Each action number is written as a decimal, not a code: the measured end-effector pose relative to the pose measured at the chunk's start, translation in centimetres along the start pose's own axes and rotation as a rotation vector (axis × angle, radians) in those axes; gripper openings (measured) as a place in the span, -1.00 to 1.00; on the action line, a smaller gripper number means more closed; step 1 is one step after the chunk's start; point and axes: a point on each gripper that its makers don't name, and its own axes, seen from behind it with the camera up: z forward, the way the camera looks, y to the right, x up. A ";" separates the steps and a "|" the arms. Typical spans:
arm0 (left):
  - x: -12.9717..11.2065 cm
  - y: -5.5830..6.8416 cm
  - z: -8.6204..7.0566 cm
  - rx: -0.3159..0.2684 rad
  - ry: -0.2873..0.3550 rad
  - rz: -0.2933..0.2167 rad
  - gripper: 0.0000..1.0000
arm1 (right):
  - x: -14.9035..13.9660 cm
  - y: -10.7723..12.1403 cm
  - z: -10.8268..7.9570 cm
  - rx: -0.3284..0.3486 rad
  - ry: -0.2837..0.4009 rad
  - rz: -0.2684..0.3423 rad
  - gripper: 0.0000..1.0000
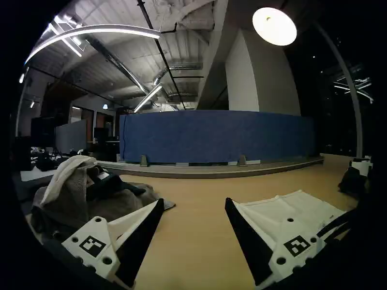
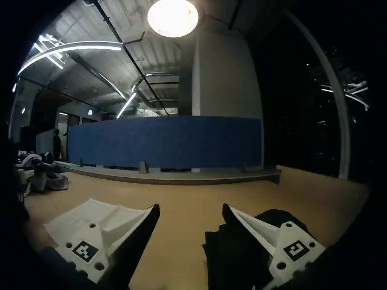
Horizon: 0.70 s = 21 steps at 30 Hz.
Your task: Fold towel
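Observation:
A heap of grey and beige towels (image 1: 72,193) lies on the wooden table (image 1: 203,232), just behind my left gripper's left finger. My left gripper (image 1: 193,203) is open and holds nothing, low over the table. A flat white towel (image 1: 305,205) lies behind its right finger. In the right gripper view that white towel (image 2: 104,210) lies at the left, and a folded black cloth (image 2: 242,251) sits under the right finger. My right gripper (image 2: 191,207) is open too, with bare wood between its fingers.
A long blue partition (image 1: 217,135) stands along the table's far edge. A dark bundle (image 1: 353,181) rests at the table's far right. More crumpled cloth (image 2: 46,179) lies at the far left of the right gripper view. A bright lamp (image 2: 172,17) hangs overhead.

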 end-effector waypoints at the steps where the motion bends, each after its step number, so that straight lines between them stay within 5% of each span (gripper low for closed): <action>1: 0.0 0.0 0.0 0.001 0.000 -0.001 0.87 | -0.1 0.0 0.0 -0.002 0.000 -0.001 1.00; 9: 2.3 0.6 0.5 -0.011 0.014 0.005 0.87 | 2.1 0.1 -0.2 0.000 0.004 -0.001 1.00; 21: 12.1 1.6 0.9 -0.023 -0.001 0.029 0.87 | 12.3 0.6 -0.8 -0.027 0.002 0.008 1.00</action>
